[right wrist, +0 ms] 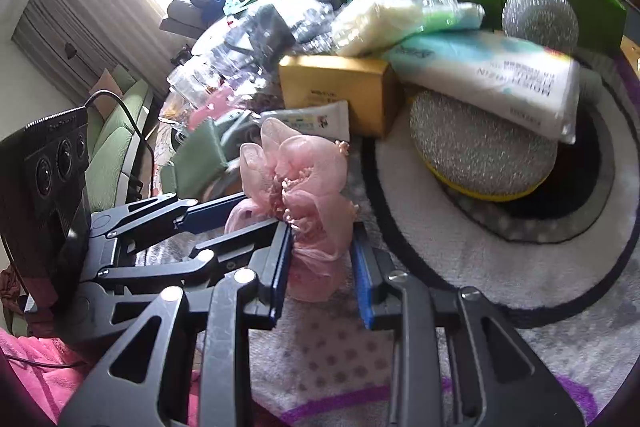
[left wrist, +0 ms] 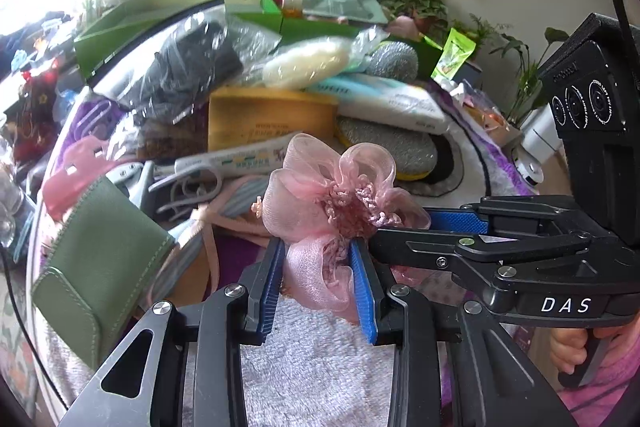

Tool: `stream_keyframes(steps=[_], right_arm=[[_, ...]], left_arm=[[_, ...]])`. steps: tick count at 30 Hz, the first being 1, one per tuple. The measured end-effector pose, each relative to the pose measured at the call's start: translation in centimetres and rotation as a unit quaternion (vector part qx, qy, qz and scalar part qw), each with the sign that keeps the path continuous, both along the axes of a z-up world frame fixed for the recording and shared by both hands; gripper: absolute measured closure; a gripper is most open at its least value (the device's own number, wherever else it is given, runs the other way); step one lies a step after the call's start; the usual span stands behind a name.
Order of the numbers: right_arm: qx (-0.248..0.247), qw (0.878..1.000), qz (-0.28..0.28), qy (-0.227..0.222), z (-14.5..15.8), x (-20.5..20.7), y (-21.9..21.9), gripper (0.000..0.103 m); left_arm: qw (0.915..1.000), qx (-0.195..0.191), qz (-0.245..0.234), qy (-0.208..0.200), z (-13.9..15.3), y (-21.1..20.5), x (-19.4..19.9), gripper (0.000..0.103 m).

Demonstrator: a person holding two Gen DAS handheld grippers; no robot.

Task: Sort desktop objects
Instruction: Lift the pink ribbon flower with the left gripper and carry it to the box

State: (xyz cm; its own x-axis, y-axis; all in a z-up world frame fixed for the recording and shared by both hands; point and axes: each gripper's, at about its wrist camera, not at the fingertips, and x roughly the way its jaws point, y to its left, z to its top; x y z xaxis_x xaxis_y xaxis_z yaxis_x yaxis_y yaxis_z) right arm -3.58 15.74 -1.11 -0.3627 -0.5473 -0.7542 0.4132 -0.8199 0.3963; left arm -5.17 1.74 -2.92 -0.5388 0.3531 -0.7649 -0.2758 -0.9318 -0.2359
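Nearest me, my left gripper [left wrist: 318,283] and right gripper [right wrist: 322,267] both clench the pink fabric flower [left wrist: 340,203] on the fluffy mat [right wrist: 500,267]. Behind it: toothpaste tube [left wrist: 236,161], yellow box [left wrist: 272,115], glittery sponge [right wrist: 480,151], tissue pack [right wrist: 488,75].

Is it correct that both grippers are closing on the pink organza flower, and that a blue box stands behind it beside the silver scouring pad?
Not quite: the box is yellow, not blue, as the right wrist view shows. The rest holds: the left gripper and right gripper both have the pink organza flower between their blue pads, and the silver scouring pad lies beside the box.
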Motion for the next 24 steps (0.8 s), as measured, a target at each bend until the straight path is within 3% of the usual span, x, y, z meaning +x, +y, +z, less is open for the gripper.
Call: stream_keyframes(steps=[11, 24], right_arm=[[-0.005, 0.999, 0.003, 0.041, 3.0, 1.0, -0.6, 0.073], [-0.011, 0.996, 0.008, 0.088, 6.3, -1.0, -1.7, 0.073]], left_arm=[[0.9994, -0.005, 0.002, 0.035, 2.7, -0.3, 0.5, 0.07], [0.9963, -0.012, 0.018, 0.083, 5.9, -1.7, -0.9, 0.07]])
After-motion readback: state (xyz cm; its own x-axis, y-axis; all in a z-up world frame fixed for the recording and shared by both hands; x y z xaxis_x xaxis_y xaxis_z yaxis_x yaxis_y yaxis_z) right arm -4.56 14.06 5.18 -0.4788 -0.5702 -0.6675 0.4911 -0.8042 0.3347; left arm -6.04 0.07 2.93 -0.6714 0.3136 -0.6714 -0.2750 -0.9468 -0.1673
